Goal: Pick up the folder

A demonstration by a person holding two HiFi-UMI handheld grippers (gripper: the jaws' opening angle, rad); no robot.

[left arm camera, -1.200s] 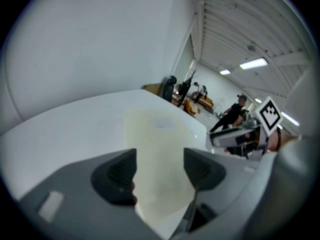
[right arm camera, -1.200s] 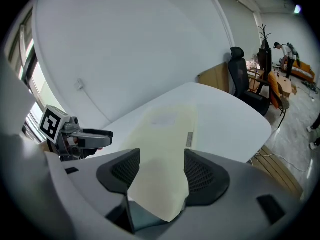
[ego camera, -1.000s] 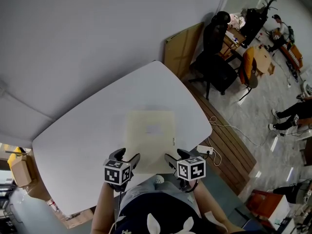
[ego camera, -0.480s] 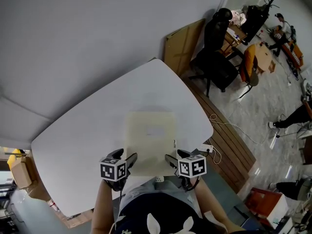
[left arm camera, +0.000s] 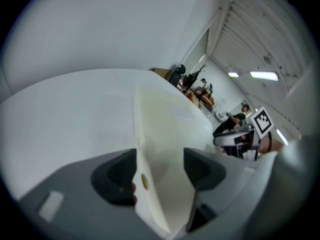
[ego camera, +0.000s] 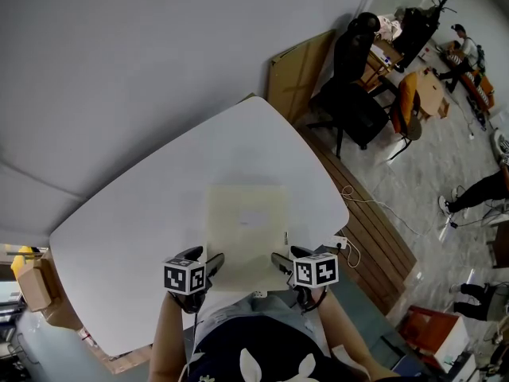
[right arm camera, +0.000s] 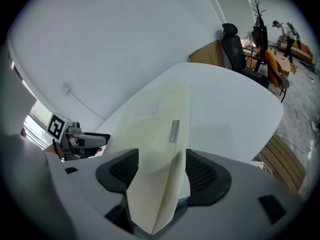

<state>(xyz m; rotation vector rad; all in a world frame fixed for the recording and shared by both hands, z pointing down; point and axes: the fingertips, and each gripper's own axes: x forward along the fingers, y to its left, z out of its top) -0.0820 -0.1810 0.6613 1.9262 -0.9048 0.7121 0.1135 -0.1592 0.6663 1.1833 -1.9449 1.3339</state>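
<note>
A cream folder (ego camera: pixel 246 229) lies on the white table (ego camera: pixel 143 213), its near edge at the table's front. My left gripper (ego camera: pixel 205 263) holds the near left corner, and my right gripper (ego camera: pixel 282 263) holds the near right corner. In the left gripper view the folder (left arm camera: pixel 160 129) runs edge-on between the jaws of the left gripper (left arm camera: pixel 159 169), pressed against the left pad. The right gripper view shows the folder (right arm camera: pixel 155 129), with a small metal label plate on its spine, pinched in the right gripper (right arm camera: pixel 161 171). The near end looks slightly raised.
A black office chair (ego camera: pixel 350 94) and a leaning cardboard sheet (ego camera: pixel 298 74) stand beyond the table's far right corner. A power strip (ego camera: pixel 334 243) with a cable lies on wooden slats (ego camera: pixel 374 229) to the right. A cardboard box (ego camera: pixel 32 281) sits left. People sit far right.
The left gripper drew slightly back toward me and its jaws narrowed on the folder's corner. The right gripper barely shifted. The folder stays in place.
</note>
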